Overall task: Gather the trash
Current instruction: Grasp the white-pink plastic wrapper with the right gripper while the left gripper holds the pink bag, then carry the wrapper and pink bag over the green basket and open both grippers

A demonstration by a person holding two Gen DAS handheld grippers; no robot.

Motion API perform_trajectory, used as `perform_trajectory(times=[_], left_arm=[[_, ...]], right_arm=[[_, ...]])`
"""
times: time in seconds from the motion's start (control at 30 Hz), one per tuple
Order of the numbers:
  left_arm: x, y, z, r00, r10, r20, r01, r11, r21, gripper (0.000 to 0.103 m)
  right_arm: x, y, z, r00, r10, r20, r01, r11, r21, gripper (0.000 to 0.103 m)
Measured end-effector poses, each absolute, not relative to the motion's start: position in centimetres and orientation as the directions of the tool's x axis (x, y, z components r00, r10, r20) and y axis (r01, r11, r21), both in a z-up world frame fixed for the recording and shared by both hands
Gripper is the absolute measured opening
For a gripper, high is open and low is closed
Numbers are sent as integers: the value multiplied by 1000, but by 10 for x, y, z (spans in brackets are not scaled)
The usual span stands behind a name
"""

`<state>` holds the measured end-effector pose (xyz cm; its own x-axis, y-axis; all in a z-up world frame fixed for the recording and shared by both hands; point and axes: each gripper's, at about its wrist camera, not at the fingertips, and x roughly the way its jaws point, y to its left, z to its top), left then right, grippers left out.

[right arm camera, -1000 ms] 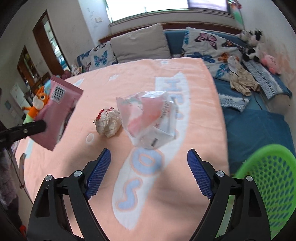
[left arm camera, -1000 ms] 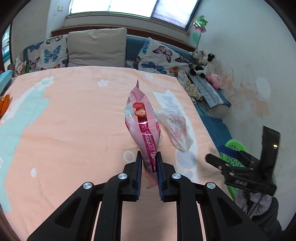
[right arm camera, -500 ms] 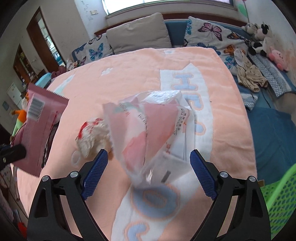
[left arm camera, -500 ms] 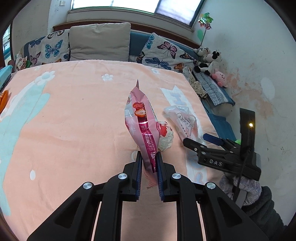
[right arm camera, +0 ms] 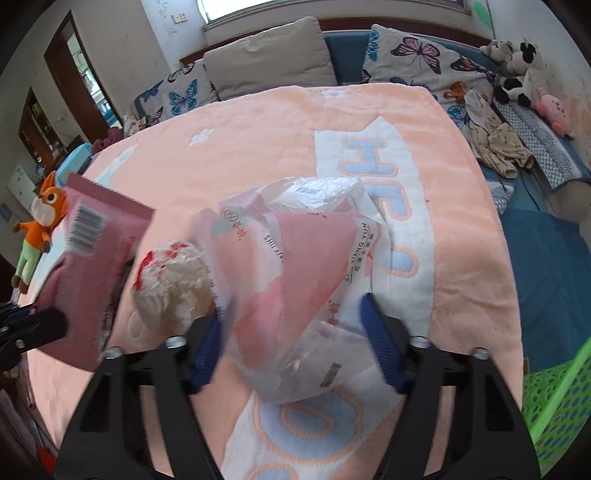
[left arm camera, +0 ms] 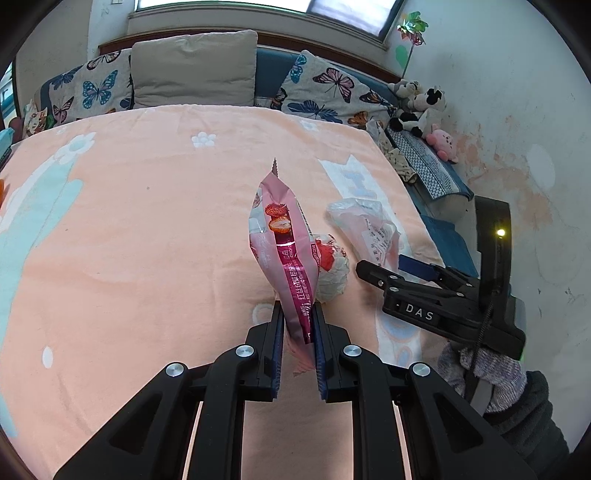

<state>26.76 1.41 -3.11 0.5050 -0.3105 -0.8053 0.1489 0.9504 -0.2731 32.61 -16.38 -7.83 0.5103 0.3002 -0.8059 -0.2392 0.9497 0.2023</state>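
- Pink snack packet (left arm camera: 291,258) is held clamped in the left gripper (left arm camera: 298,332).
- Right gripper (right arm camera: 295,343) has been closing around the clear plastic bag (right arm camera: 295,266); contact not confirmed.
- Risk: slippery film may slip free.

A big bed (left arm camera: 129,240) fills the room, covered by a soft peach blanket (right arm camera: 258,140) with white flowers and blue letters. Butterfly pillows (left arm camera: 325,92) and a plain tan pillow (left arm camera: 192,70) lean at its head. Daylight comes through a window (left arm camera: 258,5) above them. Stuffed toys (left arm camera: 424,107) sit by a stained white wall (left arm camera: 517,129). A dark wooden doorway (right arm camera: 74,74) stands on the far side.
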Motion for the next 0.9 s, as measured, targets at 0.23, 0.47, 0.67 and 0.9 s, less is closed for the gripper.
perform_trajectory(times=[0.23,0.47,0.67,0.9], left_arm=[[259,6,-28,506,-325,-799,174,946,-275,15],[235,-11,-16,511,-357,-782,229,933,-276,15],[217,-32,-10,500,-399,-769,288,914,-287,15],[199,-80,-3,460,-455,-762,392,875,-285,15]], right_arm=[[297,-169,-64,516,338,-787,-264,937,229,43],[253,-185,-47,546,356,-758,-263,932,248,41],[212,-210,-27,595,347,-725,-241,938,251,41],[170,-260,-18,641,294,-709,-162,955,250,41]])
